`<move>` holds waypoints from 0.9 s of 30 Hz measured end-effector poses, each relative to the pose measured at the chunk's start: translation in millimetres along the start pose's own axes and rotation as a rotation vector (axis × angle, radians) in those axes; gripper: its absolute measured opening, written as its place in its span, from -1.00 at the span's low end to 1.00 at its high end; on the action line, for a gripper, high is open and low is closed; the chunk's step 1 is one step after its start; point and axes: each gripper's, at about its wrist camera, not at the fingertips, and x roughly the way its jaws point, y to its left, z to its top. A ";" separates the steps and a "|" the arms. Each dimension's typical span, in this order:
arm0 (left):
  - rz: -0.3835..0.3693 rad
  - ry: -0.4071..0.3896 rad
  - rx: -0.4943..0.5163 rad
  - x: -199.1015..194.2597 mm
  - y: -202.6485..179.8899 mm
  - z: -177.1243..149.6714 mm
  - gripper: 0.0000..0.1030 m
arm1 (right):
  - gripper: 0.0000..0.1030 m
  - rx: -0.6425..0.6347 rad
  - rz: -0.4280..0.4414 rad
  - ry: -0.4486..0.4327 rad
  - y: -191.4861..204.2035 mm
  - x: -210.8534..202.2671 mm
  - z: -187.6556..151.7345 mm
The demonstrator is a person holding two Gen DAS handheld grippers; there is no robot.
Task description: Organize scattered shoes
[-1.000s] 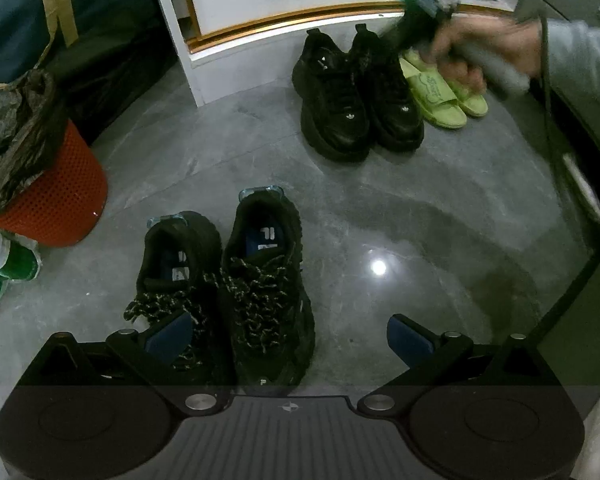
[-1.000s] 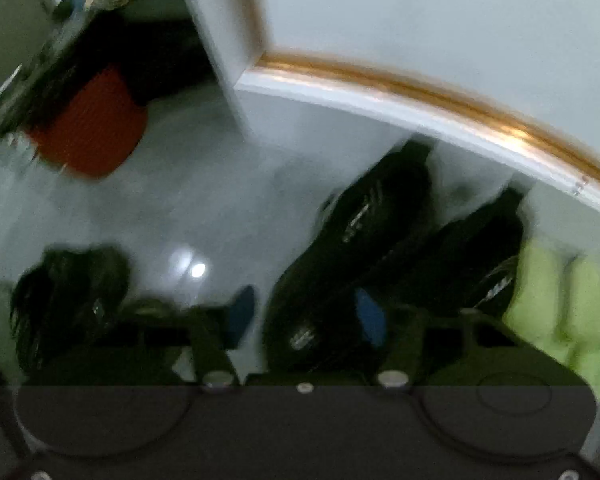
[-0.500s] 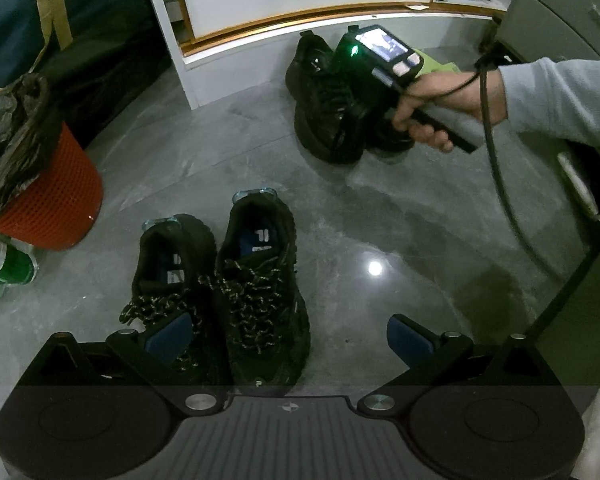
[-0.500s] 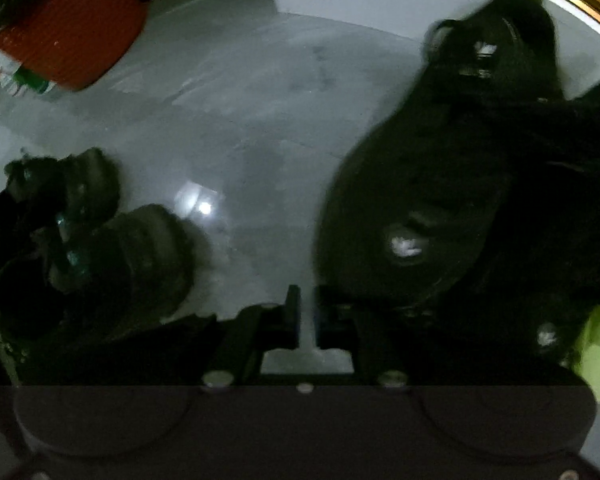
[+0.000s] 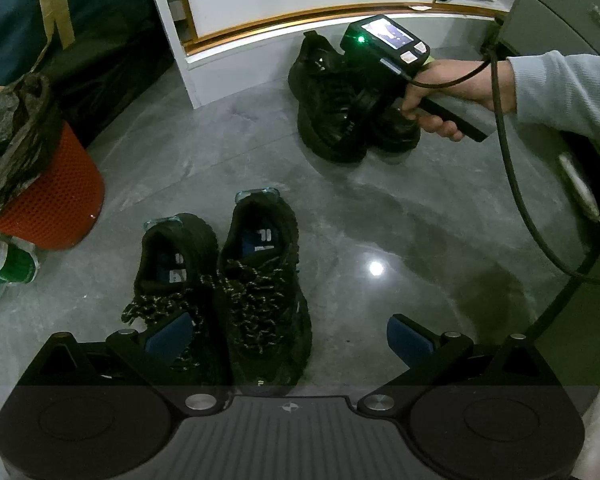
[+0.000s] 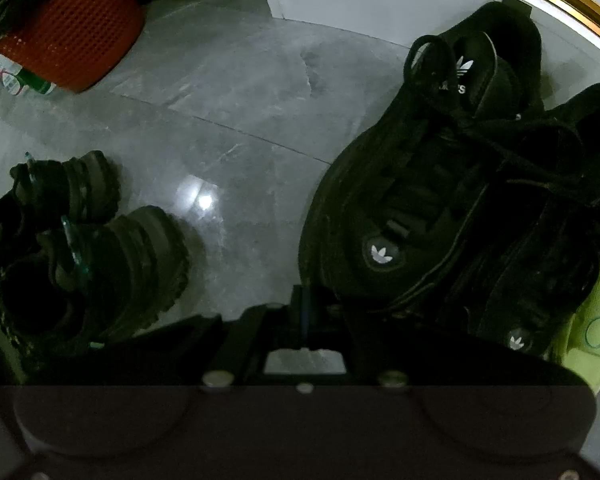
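Grey polished tile floor [image 5: 412,216] is seen from both wrist views. Left gripper [image 5: 290,334] is held wide open with nothing between its blue-padded fingers [image 5: 168,334]; a pair of black lace-up trainers with speckled laces [image 5: 256,292] is stood side by side directly ahead, toes toward the camera. Right gripper [image 6: 305,308] is seen with its jaws brought together and nothing gripped, poised just at the toe of a pair of black chunky trefoil-logo sneakers [image 6: 440,200], at 1 o'clock from the laced pair, beside the white gold-trimmed cabinet base [image 5: 236,52]. Lime-green foam slippers [image 6: 596,320] are noted at 3 o'clock of the sneakers. An orange perforated plastic bin [image 5: 56,200] is placed at 9 o'clock.
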 end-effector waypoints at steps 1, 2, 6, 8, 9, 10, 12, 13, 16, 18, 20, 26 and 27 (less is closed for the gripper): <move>0.001 -0.002 -0.002 0.0 0.1 0.0 0.99 | -1.00 0.001 -0.007 -0.002 1.7 -0.5 -0.6; 0.001 -0.001 -0.001 -0.1 0.0 0.0 0.99 | -1.00 0.001 -0.016 -0.004 4.3 -0.6 -1.0; 0.003 -0.002 0.004 -0.3 -0.4 0.6 0.99 | -0.42 0.023 -0.008 -0.049 23.2 -8.5 -5.5; 0.008 -0.005 0.007 -1.1 -0.7 0.8 0.99 | -0.40 0.042 0.038 -0.044 25.9 -11.9 -7.4; 0.011 -0.008 0.010 -2.1 -1.0 0.8 0.99 | -0.40 0.061 0.072 -0.041 28.3 -13.8 -9.1; 0.010 -0.018 0.015 -4.6 -2.1 0.8 0.99 | -0.39 0.090 0.116 -0.037 32.1 -15.4 -11.7; 0.002 -0.049 0.017 -12.0 -3.1 1.9 0.99 | -0.38 0.115 0.157 -0.030 37.4 -17.1 -14.4; -0.002 -0.066 0.015 -15.9 -3.2 2.8 0.99 | -0.38 0.126 0.179 -0.024 42.7 -18.2 -16.3; -0.002 -0.059 -0.003 -13.7 -0.1 4.3 0.99 | -0.35 0.117 0.229 -0.019 62.8 -28.1 -17.3; 0.009 -0.045 -0.014 -10.1 2.9 4.3 0.99 | -0.29 0.106 0.248 -0.027 76.1 -36.9 -16.2; 0.028 -0.040 -0.032 -7.8 7.3 4.7 0.99 | -0.26 0.100 0.275 -0.033 89.0 -44.3 -14.7; 0.042 -0.042 -0.076 -8.5 16.4 3.1 0.99 | -0.20 0.076 0.346 -0.025 120.5 -49.2 -15.9; 0.039 -0.044 -0.078 -9.2 16.8 2.8 0.99 | -0.20 0.075 0.349 -0.016 123.0 -48.3 -17.6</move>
